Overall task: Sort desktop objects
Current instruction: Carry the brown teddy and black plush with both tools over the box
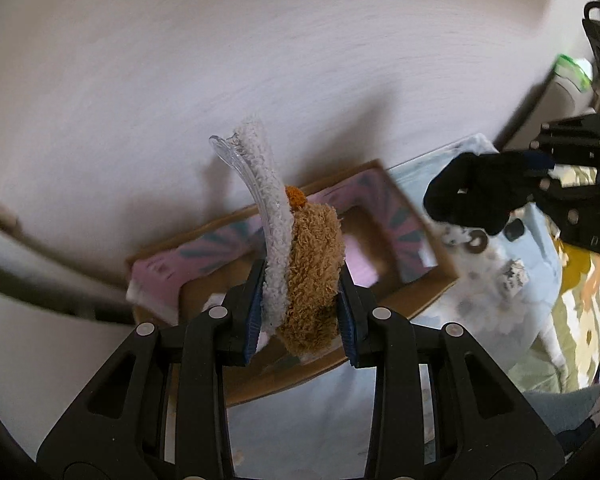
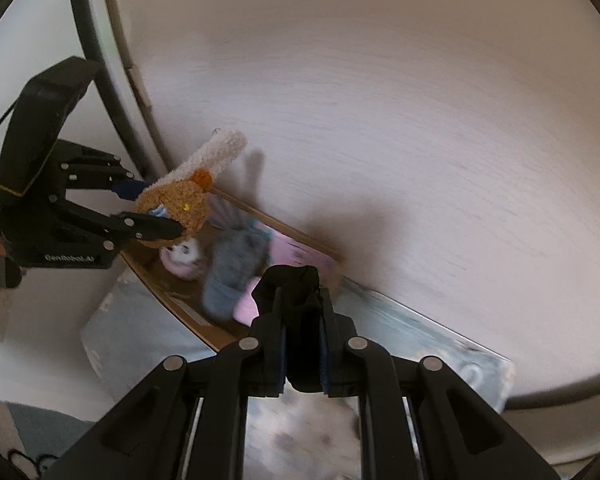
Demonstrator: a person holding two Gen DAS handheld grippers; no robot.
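My left gripper (image 1: 300, 312) is shut on a fuzzy brown and white sock (image 1: 312, 264) with an orange pompom and a clear plastic hanger, held above a cardboard box (image 1: 440, 292) with a pink lining. In the right wrist view the same sock (image 2: 184, 204) hangs in the left gripper (image 2: 156, 212) over the box (image 2: 172, 300). My right gripper (image 2: 304, 344) is shut on a black sock (image 2: 300, 300). In the left wrist view the black sock (image 1: 472, 196) hangs at the right, over a light blue box (image 1: 480, 292).
Inside the cardboard box lie a grey-blue sock (image 2: 236, 272) and a pink and white plush item (image 2: 184, 260). The light blue box (image 2: 420, 336) stands beside it. Both rest against the white round table (image 2: 380, 120). A floral cloth (image 1: 580, 300) lies at the right.
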